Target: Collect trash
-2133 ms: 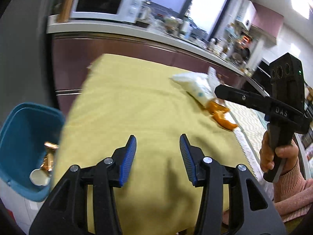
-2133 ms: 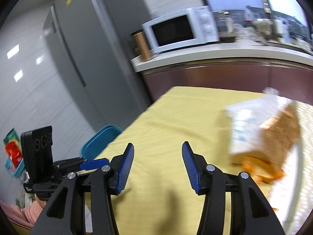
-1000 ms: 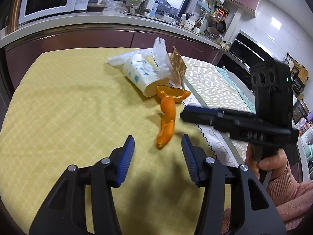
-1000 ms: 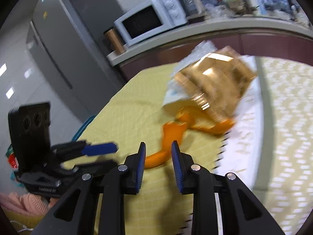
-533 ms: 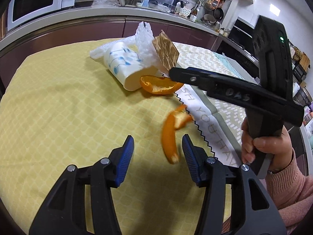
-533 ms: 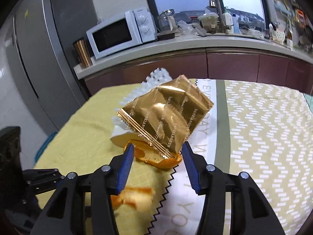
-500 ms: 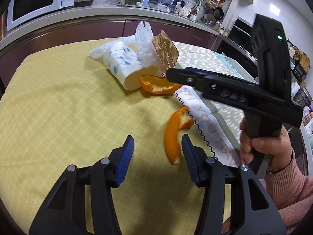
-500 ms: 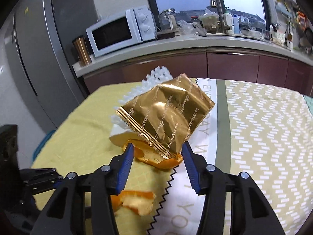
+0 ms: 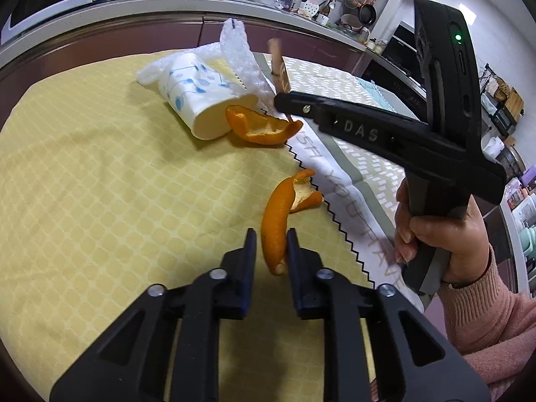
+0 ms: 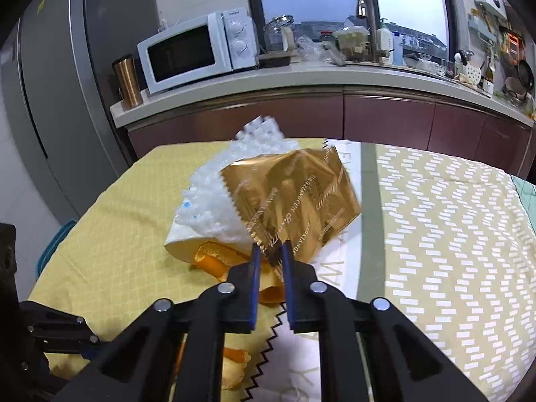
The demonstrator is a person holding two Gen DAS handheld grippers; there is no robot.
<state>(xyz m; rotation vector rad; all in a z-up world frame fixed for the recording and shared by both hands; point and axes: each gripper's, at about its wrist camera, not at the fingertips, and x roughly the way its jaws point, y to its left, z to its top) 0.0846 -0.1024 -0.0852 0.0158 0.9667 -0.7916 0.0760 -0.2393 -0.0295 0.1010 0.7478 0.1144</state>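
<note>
My left gripper (image 9: pixel 271 238) is shut on a long orange peel (image 9: pixel 279 214) lying on the yellow tablecloth (image 9: pixel 100 184). My right gripper (image 10: pixel 269 251) is shut on the lower corner of a gold foil wrapper (image 10: pixel 294 197); it also shows in the left wrist view (image 9: pixel 279 67). A second orange peel (image 9: pixel 258 127) lies against a tipped paper cup (image 9: pixel 197 100) with bubble wrap (image 9: pixel 238 57) behind it. The cup (image 10: pixel 181 244), bubble wrap (image 10: pixel 217 201) and peel (image 10: pixel 217 261) also show in the right wrist view.
A white and patterned runner (image 9: pixel 351 174) covers the table's right side. A blue bin's rim (image 10: pixel 55 238) shows beyond the table's left edge. A counter with a microwave (image 10: pixel 197 50) stands behind.
Both grippers have closed: the left onto the long orange peel, the right onto the gold wrapper's corner. The wrapper has tilted and lifted slightly.
</note>
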